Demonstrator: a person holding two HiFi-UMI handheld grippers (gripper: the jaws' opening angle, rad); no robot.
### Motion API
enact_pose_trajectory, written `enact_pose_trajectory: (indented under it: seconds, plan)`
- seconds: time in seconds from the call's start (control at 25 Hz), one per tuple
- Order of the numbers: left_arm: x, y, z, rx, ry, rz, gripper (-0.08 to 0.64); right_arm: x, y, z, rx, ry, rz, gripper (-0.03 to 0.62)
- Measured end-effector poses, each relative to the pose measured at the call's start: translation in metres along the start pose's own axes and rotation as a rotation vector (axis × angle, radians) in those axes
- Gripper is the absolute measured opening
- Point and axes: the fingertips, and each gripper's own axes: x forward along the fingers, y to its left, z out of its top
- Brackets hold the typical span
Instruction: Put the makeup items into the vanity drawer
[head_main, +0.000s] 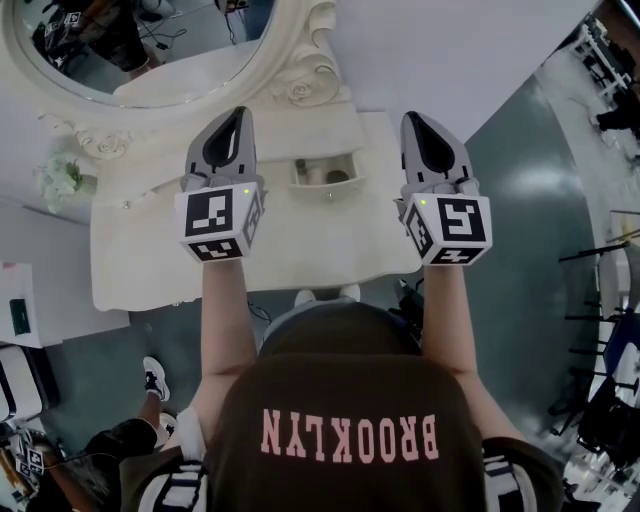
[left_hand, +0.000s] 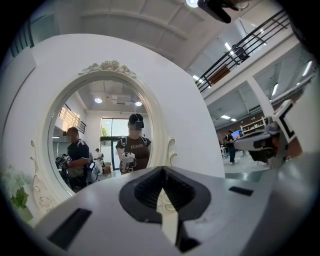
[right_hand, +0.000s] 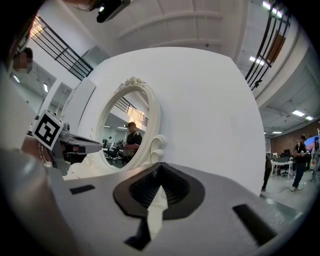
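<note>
The left gripper (head_main: 238, 115) and the right gripper (head_main: 413, 120) are held closed and empty, one on either side of the open drawer (head_main: 326, 188). Small makeup items (head_main: 337, 177) are seen inside the drawer. They are judged light, hard and slippery, and best gripped across the middle.

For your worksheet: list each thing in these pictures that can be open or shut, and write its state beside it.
Vanity drawer: open, with small items inside.
Left tongs: shut, holding nothing.
Right tongs: shut, holding nothing.
</note>
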Motion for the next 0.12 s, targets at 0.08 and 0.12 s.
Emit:
enact_pose_trajectory:
  seconds: [0.08, 0.12]
  plan:
    - [-0.0003, 0.0003, -0.0003, -0.004, 0.001, 0.001, 0.006, -0.0005, 0.0003, -0.0011, 0.001, 0.003, 0.0, -0.008]
    - [-0.0004, 0.0003, -0.0004, -0.005, 0.002, 0.001, 0.006, -0.0008, 0.0004, -0.0014, 0.001, 0.004, 0.001, -0.008]
